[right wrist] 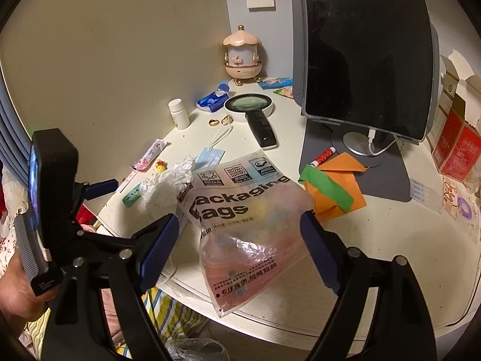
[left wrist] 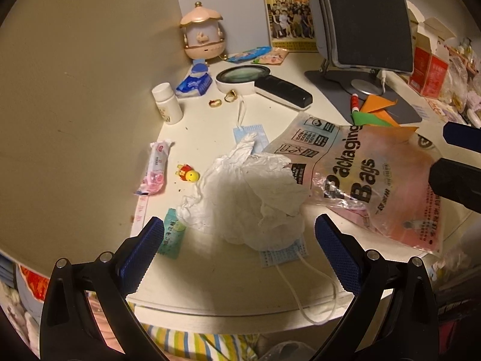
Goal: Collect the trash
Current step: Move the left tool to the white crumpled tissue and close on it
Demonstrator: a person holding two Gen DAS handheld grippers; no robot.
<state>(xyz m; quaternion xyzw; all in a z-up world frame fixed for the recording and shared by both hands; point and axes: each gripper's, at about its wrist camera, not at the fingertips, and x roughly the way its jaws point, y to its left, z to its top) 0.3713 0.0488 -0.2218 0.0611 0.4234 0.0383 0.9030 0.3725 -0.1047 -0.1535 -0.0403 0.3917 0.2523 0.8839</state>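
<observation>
A crumpled white tissue (left wrist: 249, 198) lies near the desk's front edge on top of a blue face mask (left wrist: 282, 254). My left gripper (left wrist: 239, 237) is open, its blue pads either side of the tissue and just short of it. To the right lies a clear plastic bag printed "Packaging Bags" (right wrist: 240, 225). My right gripper (right wrist: 239, 234) is open above that bag, its jaws straddling it without pressing. In the left wrist view the right gripper's fingers (left wrist: 457, 180) show at the right edge. The tissue (right wrist: 168, 183) also shows left of the bag.
On the white desk (left wrist: 210, 279) lie a pink wrapper (left wrist: 156, 168), a green sachet (left wrist: 171, 234), a small yellow toy (left wrist: 189, 174), a white bottle (left wrist: 166, 102), a magnifier (left wrist: 261, 84), rings (left wrist: 222, 100) and orange and green paper (right wrist: 333, 186). A monitor (right wrist: 363, 51) stands behind; red boxes (right wrist: 457, 147) at right.
</observation>
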